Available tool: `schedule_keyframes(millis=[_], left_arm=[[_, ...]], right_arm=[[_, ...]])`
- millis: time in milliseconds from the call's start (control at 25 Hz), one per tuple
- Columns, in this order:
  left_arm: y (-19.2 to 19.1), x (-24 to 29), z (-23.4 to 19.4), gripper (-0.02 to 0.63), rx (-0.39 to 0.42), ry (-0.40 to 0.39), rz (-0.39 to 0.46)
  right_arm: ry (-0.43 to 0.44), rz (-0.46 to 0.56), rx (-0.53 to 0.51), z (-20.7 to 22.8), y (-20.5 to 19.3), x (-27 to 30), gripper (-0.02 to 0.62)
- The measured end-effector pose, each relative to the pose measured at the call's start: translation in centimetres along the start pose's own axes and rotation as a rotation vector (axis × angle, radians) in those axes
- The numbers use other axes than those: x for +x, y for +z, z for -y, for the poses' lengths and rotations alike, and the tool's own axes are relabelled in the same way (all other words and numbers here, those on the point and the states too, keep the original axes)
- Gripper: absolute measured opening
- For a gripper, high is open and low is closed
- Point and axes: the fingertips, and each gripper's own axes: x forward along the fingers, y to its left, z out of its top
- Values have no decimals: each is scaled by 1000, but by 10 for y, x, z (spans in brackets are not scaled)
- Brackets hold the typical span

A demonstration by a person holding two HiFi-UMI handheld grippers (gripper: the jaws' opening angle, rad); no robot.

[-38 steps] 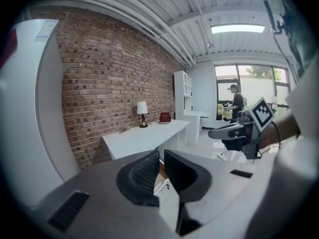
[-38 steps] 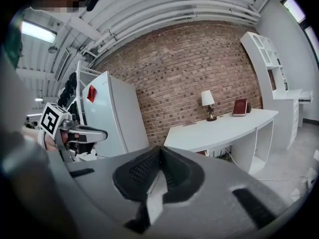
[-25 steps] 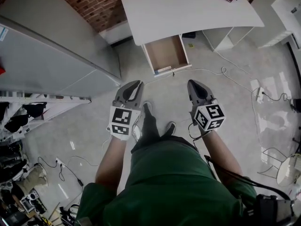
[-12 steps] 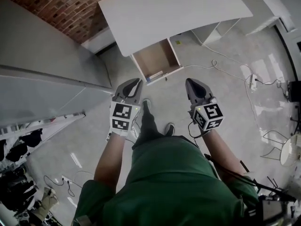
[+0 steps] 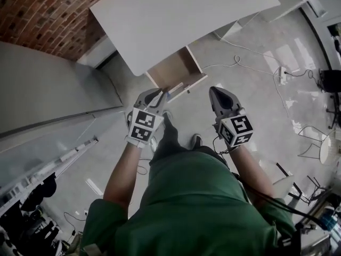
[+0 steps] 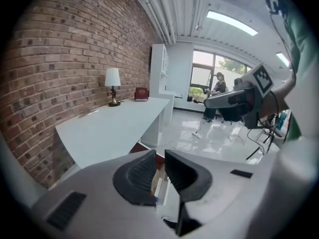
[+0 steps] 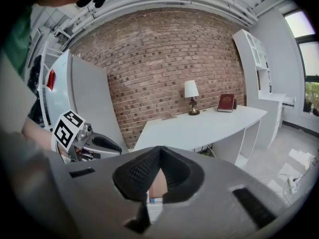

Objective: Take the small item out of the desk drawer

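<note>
one desk (image 5: pixel 176 20): white top, the biggest thing before me, set against a brick wall (image 5: pixel 42 15).
drawer (image 5: pixel 171 68): pulled out from under the desk's front edge, its wooden floor mostly bare.
my left tongs (image 5: pixel 160 94): clenched on nothing, tips by the front corner of the desk's drawer.
my right tongs (image 5: pixel 214 94): clenched too, empty, out in front of the desk.
lamp (image 7: pixel 190 97): upright on the desk, at the wall side.
red book (image 7: pixel 226 102): on the desk, near the lamp.
small item (image 5: pixel 177 86): pale, in the desk's drawer at its front wall.
</note>
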Motion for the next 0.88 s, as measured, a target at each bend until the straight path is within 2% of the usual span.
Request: schedule_keyframes(millis=[80,240,440,560,720,880], left_arm=[[-10,13,-3,32,22,-49,-38],[-30,35,-10,97,64,-125,-110],[-59,62,-15,131,108,-217,-198],[-77,80,-16,145,94,-262,-249],[-91,101,-12,149,14,-320,-315],[-107,128,-13,156,54,-327,-383]], right_arm=[[-20,-6,22,2,-2,8,3],[-62,-14,53,5,-5,19,3],[-121,-36,67,7,-11,31,3],[-123,-44,84,4,-20,37,3],[-114,-66,108,4,-34,41,3],[-100,-84,153,15,-54,44,3]])
